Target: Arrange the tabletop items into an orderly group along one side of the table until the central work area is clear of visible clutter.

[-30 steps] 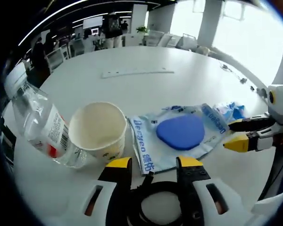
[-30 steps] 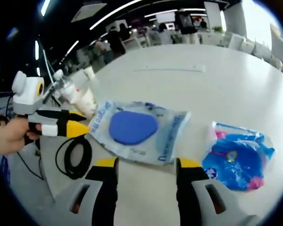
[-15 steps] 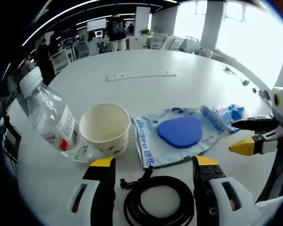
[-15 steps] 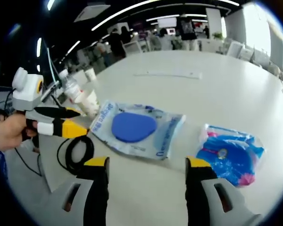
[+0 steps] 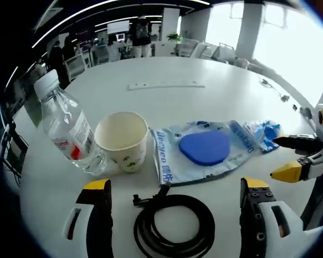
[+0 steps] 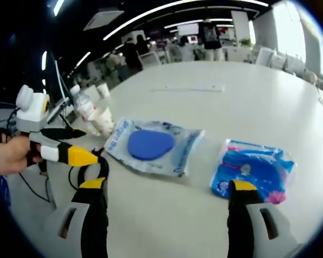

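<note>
The coiled black cable (image 5: pixel 174 232) now lies whole on the table (image 5: pixel 167 102) between my left gripper (image 5: pixel 174 204) jaws, where a second ago only its top arc showed under them; I have drawn that gripper back and its jaws have spread wide, holding nothing. Just beyond sit the paper cup (image 5: pixel 122 141), the water bottle (image 5: pixel 67 129) touching it, and the clear packet with the blue pad (image 5: pixel 204 149). My right gripper (image 6: pixel 167 194) has opened wide too, empty, near the blue patterned packet (image 6: pixel 253 171). I judge the row nearly formed; that last packet lies apart.
</note>
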`<state>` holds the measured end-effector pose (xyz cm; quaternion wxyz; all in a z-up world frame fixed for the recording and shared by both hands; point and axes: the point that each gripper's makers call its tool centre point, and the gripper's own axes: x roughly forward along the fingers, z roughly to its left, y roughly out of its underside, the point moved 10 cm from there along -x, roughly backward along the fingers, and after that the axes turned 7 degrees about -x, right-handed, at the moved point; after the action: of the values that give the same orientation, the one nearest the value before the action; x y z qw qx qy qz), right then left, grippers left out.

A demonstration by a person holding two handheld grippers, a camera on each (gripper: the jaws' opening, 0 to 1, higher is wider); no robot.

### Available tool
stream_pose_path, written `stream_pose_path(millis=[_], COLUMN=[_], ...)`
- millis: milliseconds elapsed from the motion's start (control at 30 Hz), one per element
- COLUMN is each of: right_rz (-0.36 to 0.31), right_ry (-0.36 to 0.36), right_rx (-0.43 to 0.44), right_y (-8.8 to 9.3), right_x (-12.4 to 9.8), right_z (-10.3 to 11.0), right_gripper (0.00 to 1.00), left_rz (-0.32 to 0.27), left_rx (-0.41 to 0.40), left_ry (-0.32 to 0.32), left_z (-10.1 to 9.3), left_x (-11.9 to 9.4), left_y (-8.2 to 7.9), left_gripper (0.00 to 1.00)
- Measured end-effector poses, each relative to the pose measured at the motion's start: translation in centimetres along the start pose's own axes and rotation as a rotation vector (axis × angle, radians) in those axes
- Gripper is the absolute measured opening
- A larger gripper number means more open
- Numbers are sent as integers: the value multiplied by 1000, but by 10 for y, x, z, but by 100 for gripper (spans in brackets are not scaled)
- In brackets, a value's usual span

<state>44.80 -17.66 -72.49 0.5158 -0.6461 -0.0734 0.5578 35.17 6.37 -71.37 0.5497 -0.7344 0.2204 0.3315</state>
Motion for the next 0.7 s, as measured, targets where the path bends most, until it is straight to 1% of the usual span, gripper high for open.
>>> stream_pose_path(millis=[233, 433, 700], right_rz=[1, -7, -16], right_ry=[4, 16, 43], right_rx=[-5, 4, 16], right_y=[1, 4, 9], right_x=[-4, -13, -23], right_z=[-6, -16, -30], right_gripper=[89, 88, 85], left_rz=[-4, 3, -2], left_rx=[2, 9, 25], left_ry=[10, 27, 71], left_z=[-11, -22, -45], left_x=[2, 5, 11], left_y=[-4, -7, -10], left_gripper=[96, 93, 91])
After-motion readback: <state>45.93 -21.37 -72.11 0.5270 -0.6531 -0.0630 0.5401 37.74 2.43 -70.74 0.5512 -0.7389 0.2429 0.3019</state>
